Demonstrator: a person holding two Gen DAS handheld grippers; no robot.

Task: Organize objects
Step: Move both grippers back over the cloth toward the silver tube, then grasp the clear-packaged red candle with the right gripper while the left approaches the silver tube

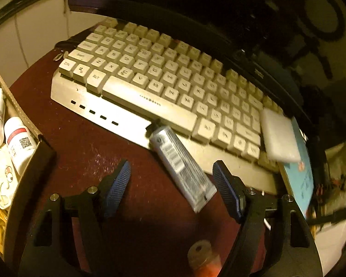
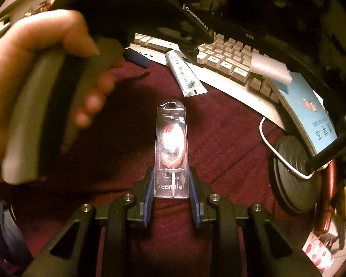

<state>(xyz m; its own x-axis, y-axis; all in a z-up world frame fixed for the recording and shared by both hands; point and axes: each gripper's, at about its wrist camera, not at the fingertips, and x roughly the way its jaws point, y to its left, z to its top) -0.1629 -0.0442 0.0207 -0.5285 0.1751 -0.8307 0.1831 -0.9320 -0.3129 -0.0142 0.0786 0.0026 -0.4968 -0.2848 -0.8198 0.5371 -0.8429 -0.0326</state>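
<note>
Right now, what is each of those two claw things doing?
Left gripper: open, holding nothing, with a silver tube lying between its fingers.
Right gripper: closed on a clear candle pack.

Dark red counter (image 1: 80,143). Cream keyboard (image 1: 150,78) with grey letters on the keys. Silver tube (image 1: 182,166) with a black barcode and black cap. Clear candle pack (image 2: 171,152) with a red and white candle inside and white writing. Blue dotted pads (image 1: 117,184) on black jaws. Light blue book (image 2: 311,115) with dark writing. White block (image 1: 276,136). Brown box (image 1: 16,106) with white bottles (image 1: 18,143), one with a red stripe.
</note>
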